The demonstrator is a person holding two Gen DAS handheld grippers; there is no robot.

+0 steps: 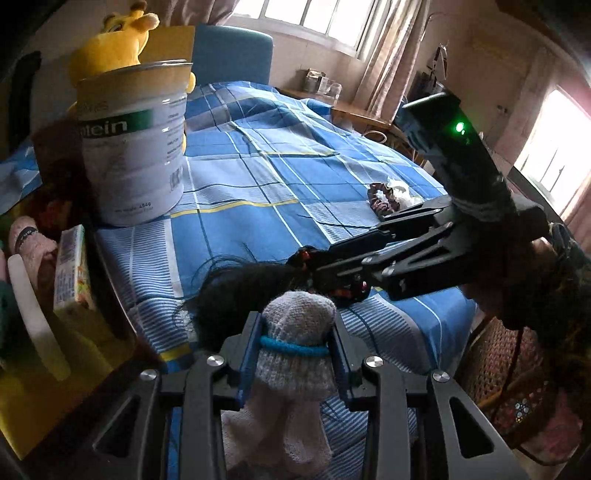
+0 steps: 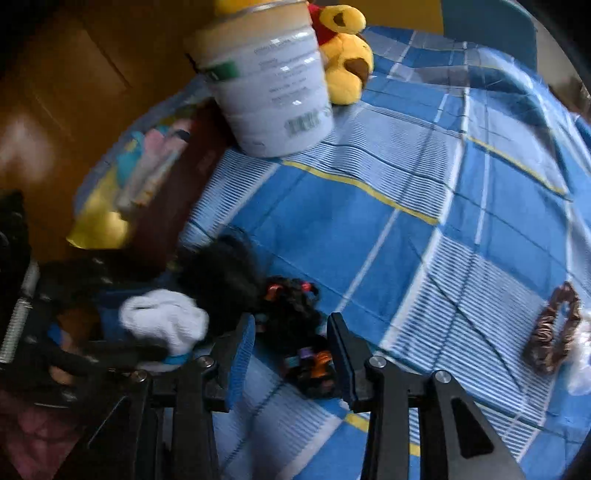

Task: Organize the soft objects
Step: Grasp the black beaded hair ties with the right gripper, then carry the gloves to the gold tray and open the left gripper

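My left gripper [image 1: 295,345] is shut on a pale knitted sock bundle [image 1: 295,317] tied with a blue band, low over the blue plaid bedsheet [image 1: 288,166]. The same bundle [image 2: 166,321] shows at lower left in the blurred right wrist view. My right gripper [image 2: 291,350] comes in from the right [image 1: 314,269], and a black curly hairpiece with coloured bands [image 2: 295,306] sits between its pads, seemingly gripped. A fluffy black tuft of hair [image 1: 229,280] lies just beyond the sock.
A white protein tin [image 1: 136,147] stands at the bed's left with a yellow plush bear [image 1: 118,33] behind it. A yellow box of small items [image 1: 70,273] sits at the left edge. A brown scrunchie [image 1: 384,201] and a white crumpled piece [image 1: 400,190] lie mid-right. A wicker basket [image 1: 498,362] stands at right.
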